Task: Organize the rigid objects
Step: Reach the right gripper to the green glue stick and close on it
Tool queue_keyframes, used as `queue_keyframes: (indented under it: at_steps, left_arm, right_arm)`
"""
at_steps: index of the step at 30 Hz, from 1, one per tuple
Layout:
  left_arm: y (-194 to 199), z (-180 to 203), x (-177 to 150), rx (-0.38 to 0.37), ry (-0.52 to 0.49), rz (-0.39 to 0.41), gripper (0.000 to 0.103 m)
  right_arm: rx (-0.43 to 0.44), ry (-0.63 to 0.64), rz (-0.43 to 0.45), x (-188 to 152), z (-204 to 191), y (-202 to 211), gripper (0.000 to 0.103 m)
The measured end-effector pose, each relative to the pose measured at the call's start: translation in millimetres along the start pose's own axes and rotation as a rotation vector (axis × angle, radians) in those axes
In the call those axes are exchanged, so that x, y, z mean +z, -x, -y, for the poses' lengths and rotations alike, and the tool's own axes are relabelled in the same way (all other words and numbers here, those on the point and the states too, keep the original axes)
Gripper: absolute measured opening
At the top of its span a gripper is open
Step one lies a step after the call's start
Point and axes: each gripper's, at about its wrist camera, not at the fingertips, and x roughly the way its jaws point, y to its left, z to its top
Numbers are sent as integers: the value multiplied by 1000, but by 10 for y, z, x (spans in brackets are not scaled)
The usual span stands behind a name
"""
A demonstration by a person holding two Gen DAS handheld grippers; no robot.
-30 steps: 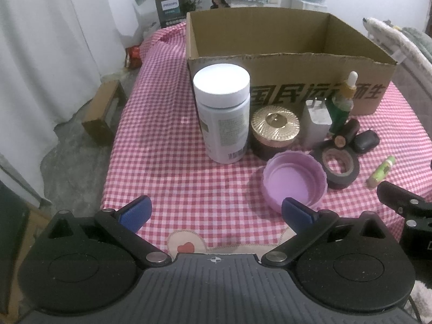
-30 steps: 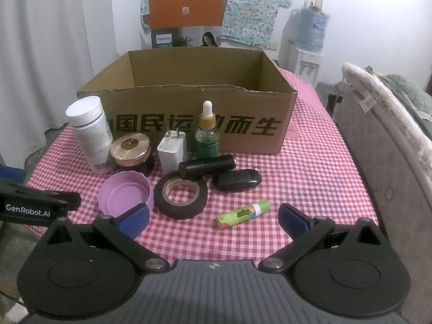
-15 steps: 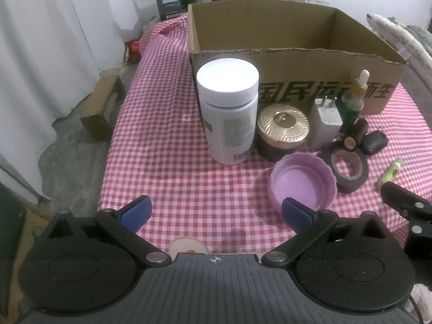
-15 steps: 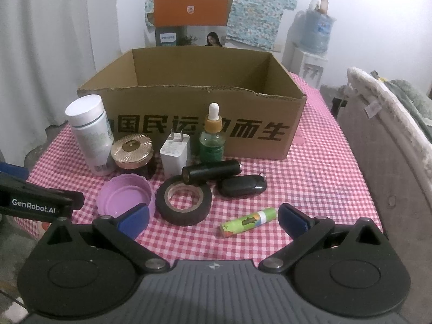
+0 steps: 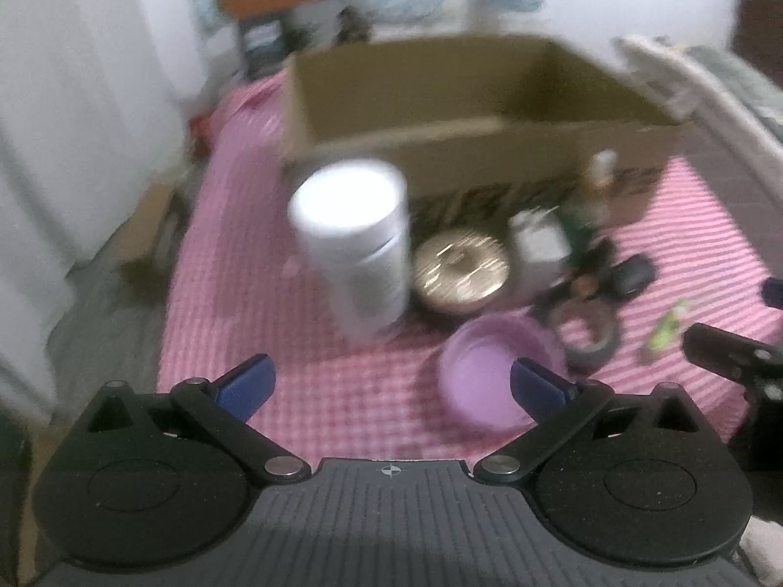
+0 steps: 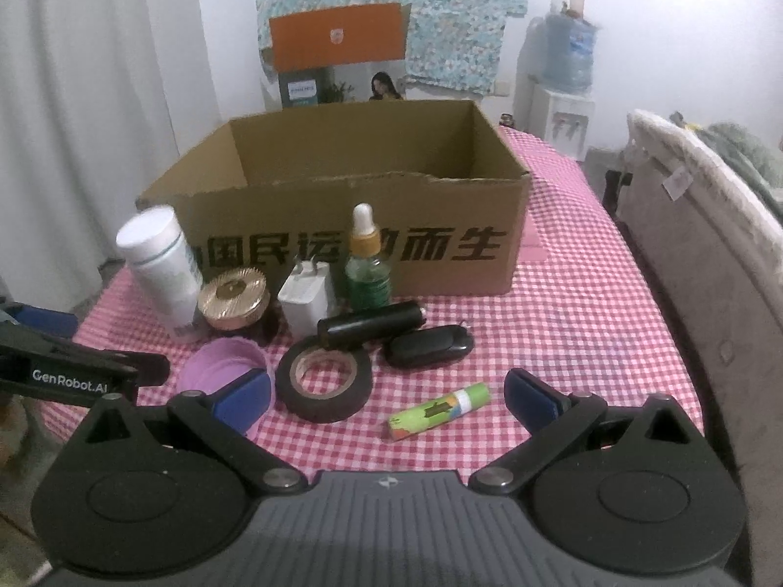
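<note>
An open cardboard box (image 6: 440,249) stands on the red checked table. In front of it stand a white bottle (image 6: 159,269), a gold-lidded jar (image 6: 234,296), a white charger (image 6: 304,301), a green dropper bottle (image 6: 367,264), a black cylinder (image 6: 369,327), a black fob (image 6: 428,352), a tape roll (image 6: 323,384), a purple lid (image 6: 215,376) and a green tube (image 6: 438,411). My right gripper (image 6: 389,398) is open above the tube and tape. My left gripper (image 5: 389,384) is open in front of the white bottle (image 5: 355,249) and purple lid (image 5: 494,372); its view is blurred.
A padded chair back (image 6: 709,244) stands right of the table. An orange box (image 6: 337,39) and a water dispenser (image 6: 563,78) stand behind it. A white curtain (image 6: 98,98) hangs at the left. The table's left edge drops to the floor (image 5: 98,293).
Both grippers have moved forward toward the objects, still open. The left wrist view has tilted up and become motion-blurred. No object has moved.
</note>
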Motion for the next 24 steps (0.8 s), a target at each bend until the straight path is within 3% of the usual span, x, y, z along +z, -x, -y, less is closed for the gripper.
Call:
queue_keyframes:
  at_steps: [6, 10, 18, 22, 24]
  left_arm:
    - [60, 235, 91, -203, -139, 104, 102]
    - [53, 512, 143, -261, -265, 137, 95]
    - [-156, 1031, 179, -373, -500, 66, 68]
    - [-309, 1200, 202, -406, -565, 14, 61]
    - [-420, 1291, 216, -401, -593, -15, 53]
  right_arm:
    - [60, -131, -1, -16, 410, 126, 103]
    - [116, -260, -20, -42, 682, 121, 98]
    - [230, -449, -128, -70, 1003, -206, 69]
    - [238, -453, -168, -70, 1025, -382, 62]
    - [239, -450, -183, -62, 1034, -446, 58]
